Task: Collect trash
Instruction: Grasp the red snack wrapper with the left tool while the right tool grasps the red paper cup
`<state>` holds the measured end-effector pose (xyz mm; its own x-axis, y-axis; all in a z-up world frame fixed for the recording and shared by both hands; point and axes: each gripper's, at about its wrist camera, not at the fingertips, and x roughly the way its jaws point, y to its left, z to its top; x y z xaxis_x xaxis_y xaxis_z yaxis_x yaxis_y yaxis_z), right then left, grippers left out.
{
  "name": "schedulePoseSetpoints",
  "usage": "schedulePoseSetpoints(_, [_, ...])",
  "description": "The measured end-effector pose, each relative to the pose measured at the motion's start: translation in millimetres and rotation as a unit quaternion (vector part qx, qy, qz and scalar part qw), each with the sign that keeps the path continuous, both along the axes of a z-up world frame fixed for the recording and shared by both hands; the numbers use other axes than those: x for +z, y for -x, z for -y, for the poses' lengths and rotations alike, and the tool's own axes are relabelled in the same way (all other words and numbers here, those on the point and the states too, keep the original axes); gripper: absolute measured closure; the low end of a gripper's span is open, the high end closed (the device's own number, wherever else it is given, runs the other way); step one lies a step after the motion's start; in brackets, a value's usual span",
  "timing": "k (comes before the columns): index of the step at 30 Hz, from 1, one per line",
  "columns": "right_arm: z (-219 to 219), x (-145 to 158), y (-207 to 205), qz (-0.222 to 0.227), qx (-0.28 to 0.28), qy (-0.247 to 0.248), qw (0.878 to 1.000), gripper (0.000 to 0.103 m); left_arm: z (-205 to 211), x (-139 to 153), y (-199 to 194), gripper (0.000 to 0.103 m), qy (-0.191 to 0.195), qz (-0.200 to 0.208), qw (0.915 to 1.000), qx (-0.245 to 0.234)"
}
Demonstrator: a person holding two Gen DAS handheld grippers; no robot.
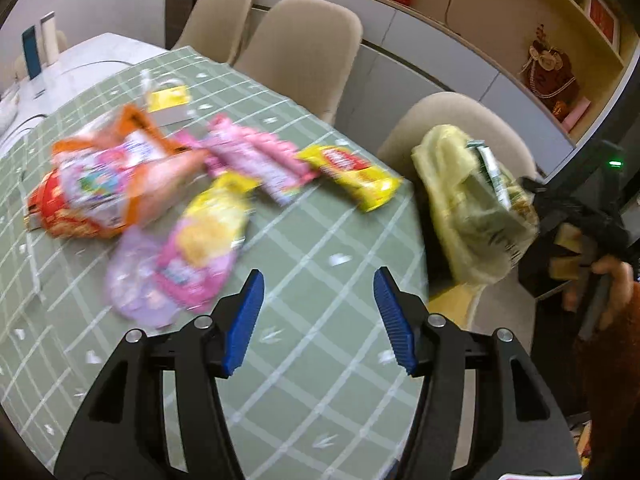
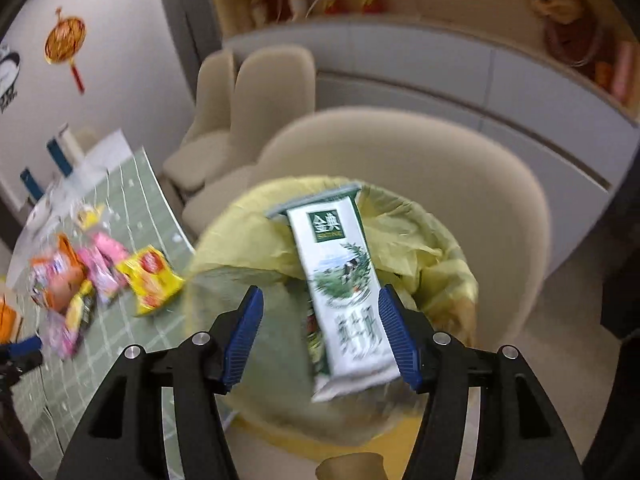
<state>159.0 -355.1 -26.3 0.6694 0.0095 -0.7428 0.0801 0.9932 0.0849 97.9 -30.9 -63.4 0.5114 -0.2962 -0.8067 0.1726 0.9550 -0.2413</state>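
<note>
Several snack wrappers lie on the green checked tablecloth: an orange and pink bag, a pink wrapper, a yellow wrapper and a yellow-pink bag. My left gripper hangs open over the cloth just right of that last bag, with nothing between its fingers. My right gripper stands open above a bin lined with a yellow bag. A green and white milk carton is between its jaws, blurred, lying along the right pad and apart from the left one.
The bin stands off the table's right edge, in front of a beige chair. More beige chairs line the far side. A yellow card lies further back on the cloth. A hand holds the right gripper.
</note>
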Motion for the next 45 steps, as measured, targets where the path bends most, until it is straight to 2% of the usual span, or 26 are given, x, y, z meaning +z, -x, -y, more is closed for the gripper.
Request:
schedulePoseSetpoints(4, [-21, 15, 43, 0.007, -0.005, -0.019, 1.000, 0.046, -36, -10, 7, 0.049, -0.005, -0.008, 0.9994, 0.032])
schedulePoseSetpoints(7, [-32, 20, 67, 0.012, -0.012, -0.045, 0.999, 0.046, -51, -8, 11, 0.049, -0.009, 0.002, 0.9985, 0.054])
schedulePoseSetpoints(12, [-70, 1, 96, 0.008, 0.015, -0.088, 0.996, 0.046, -64, -2, 12, 0.049, -0.024, 0.023, 0.9958, 0.086])
schedulePoseSetpoints(14, [-93, -7, 105, 0.013, 0.045, -0.083, 0.995, 0.047, -65, 1, 10, 0.049, -0.019, 0.021, 0.9949, 0.097])
schedulePoseSetpoints(17, [-117, -11, 114, 0.044, 0.071, -0.051, 0.995, 0.047, -63, 5, 9, 0.049, -0.020, 0.029, 0.9952, 0.091])
schedulePoseSetpoints(19, [-119, -11, 114, 0.046, 0.076, -0.051, 0.995, 0.047, -62, 9, 11, 0.049, -0.034, 0.042, 0.9946, 0.089])
schedulePoseSetpoints(22, [-121, -5, 114, 0.055, 0.079, -0.058, 0.994, 0.047, -74, 15, 15, 0.049, -0.031, 0.044, 0.9942, 0.093])
schedulePoseSetpoints(26, [-130, -4, 110, 0.055, 0.091, -0.042, 0.993, 0.047, -109, 19, 13, 0.049, -0.026, 0.058, 0.9893, 0.131])
schedulePoseSetpoints(28, [-136, -4, 102, 0.058, 0.098, -0.029, 0.993, 0.047, -126, 14, 14, 0.049, -0.023, 0.058, 0.9868, 0.150])
schedulePoseSetpoints(32, [-147, -15, 78, 0.043, 0.103, -0.032, 0.993, 0.047, -162, 0, 14, 0.049, -0.002, 0.048, 0.9839, 0.172])
schedulePoseSetpoints(34, [-155, -20, 68, 0.040, 0.109, -0.008, 0.993, 0.047, -177, -2, 10, 0.049, 0.000, 0.060, 0.9832, 0.172])
schedulePoseSetpoints(37, [-160, -27, 55, 0.032, 0.108, -0.001, 0.994, 0.047, -201, -7, -4, 0.049, -0.024, 0.083, 0.9786, 0.187])
schedulePoseSetpoints(39, [-161, -31, 45, 0.024, 0.108, -0.009, 0.994, 0.047, -220, -14, -18, 0.049, -0.020, 0.077, 0.9763, 0.201])
schedulePoseSetpoints(42, [-166, -38, 37, 0.012, 0.114, 0.007, 0.993, 0.047, -246, -23, -38, 0.049, -0.003, 0.085, 0.9701, 0.227])
schedulePoseSetpoints(45, [-170, -49, 31, -0.011, 0.132, 0.011, 0.991, 0.047, -268, -27, -62, 0.049, -0.020, 0.103, 0.9634, 0.247])
